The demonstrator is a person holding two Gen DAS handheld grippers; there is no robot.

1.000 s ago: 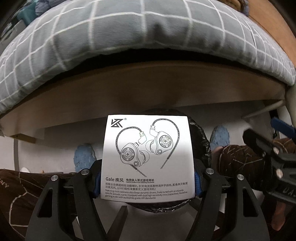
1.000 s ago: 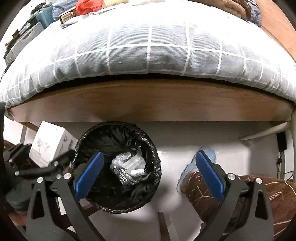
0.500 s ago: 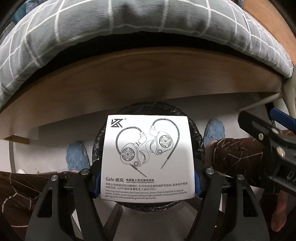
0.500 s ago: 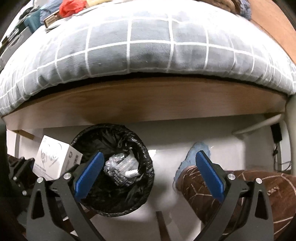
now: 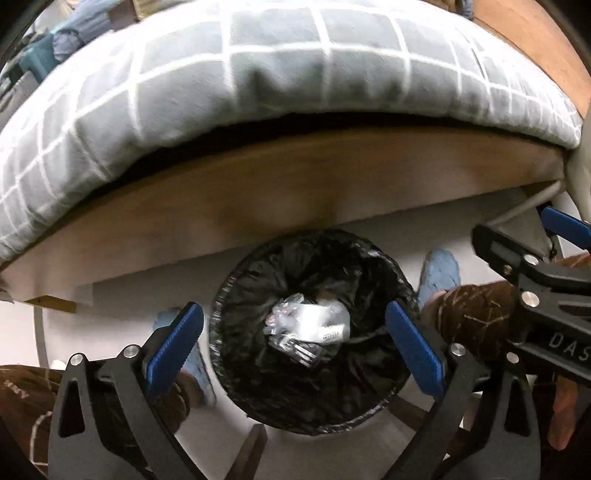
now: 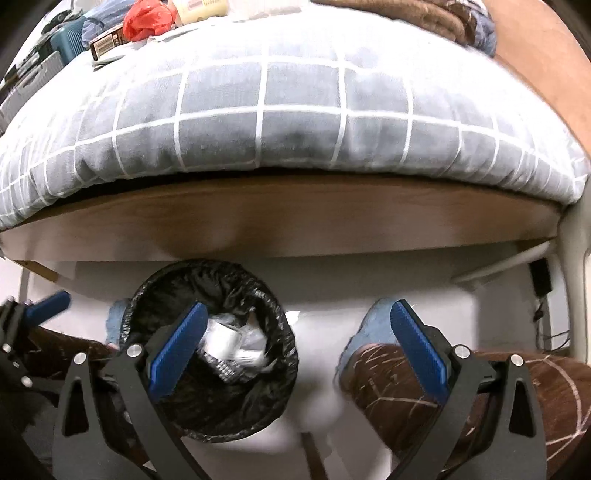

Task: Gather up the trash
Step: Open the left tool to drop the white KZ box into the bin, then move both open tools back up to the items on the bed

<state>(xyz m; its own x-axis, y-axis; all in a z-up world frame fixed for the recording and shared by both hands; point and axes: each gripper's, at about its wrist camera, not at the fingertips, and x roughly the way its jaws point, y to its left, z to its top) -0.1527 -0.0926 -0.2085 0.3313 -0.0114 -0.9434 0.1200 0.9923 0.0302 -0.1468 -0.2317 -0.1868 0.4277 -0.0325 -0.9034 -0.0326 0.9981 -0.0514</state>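
A round bin with a black liner (image 5: 258,273) stands on the white floor below the bed edge. A white earphone box (image 5: 317,321) lies inside it on clear wrappers; it also shows in the right wrist view (image 6: 225,338). My left gripper (image 5: 295,347) is open and empty right above the bin. My right gripper (image 6: 299,350) is open and empty, just right of the bin (image 6: 155,295). On the bed's far left lie a red bag (image 6: 146,20) and a brown carton (image 6: 107,42).
A grey checked duvet (image 6: 295,110) overhangs a wooden bed frame (image 6: 295,218). The person's legs in brown trousers (image 6: 480,398) and blue slippers (image 5: 439,269) flank the bin. A metal bed leg and cable (image 6: 546,288) are at right.
My left gripper opened and the white earphone box dropped from it into the bin. Both grippers have risen and tilted up a little toward the bed.
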